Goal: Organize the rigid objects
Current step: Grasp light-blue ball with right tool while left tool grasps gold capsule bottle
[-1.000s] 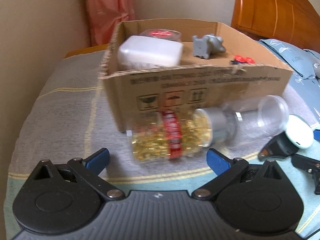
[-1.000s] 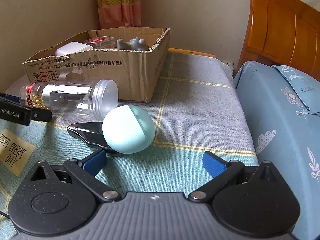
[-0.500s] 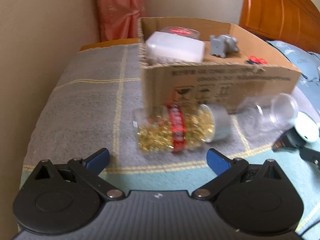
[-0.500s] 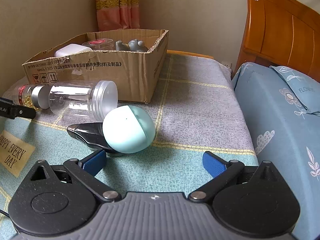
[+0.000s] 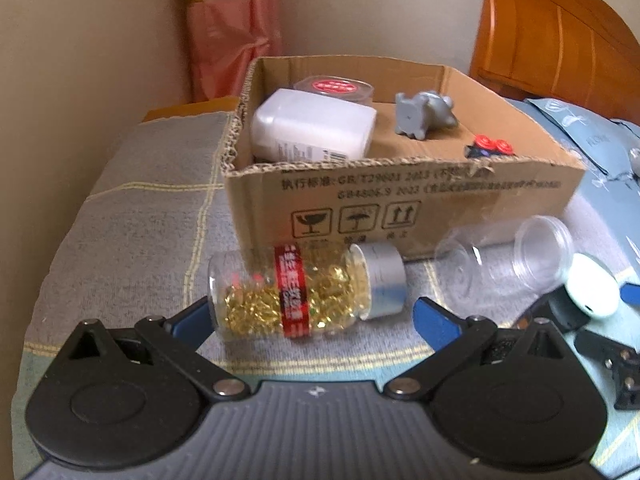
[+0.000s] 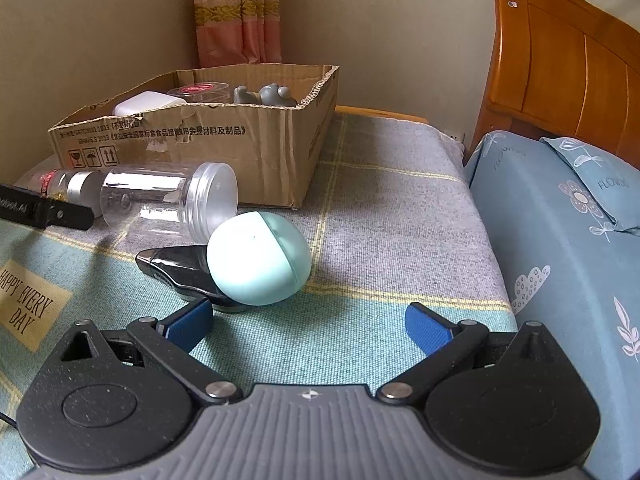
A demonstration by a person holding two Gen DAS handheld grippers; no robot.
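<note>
Left claw spread wide, blue-padded fingers flanking but not gripping the clear glass jar of golden capsules with a red label band and silver cap, lying on its side on the grey-and-teal checked blanket, cap end pointing right. Just right of that cap, an empty transparent plastic jar with a clear lid, also on its side, close against the front wall of the open brown cardboard box. Inside the box: a white rectangular plastic bottle at the left, a round clear tub with a red lid behind it, a grey animal-shaped figurine tipped over near the middle, a small black item with red round caps by the front rim. Right claw likewise wide apart and holding nothing, fingers low over the teal part of the blanket. Just ahead of its left finger, a pale mint egg-shaped plastic case resting against a black wedge-shaped gadget. Beyond those, the empty transparent jar, the capsule jar partly hidden behind the left claw's black finger, then the cardboard box. Off to the right, a blue floral-print mattress and an orange wooden headboard; pink striped curtain at the back wall.
</note>
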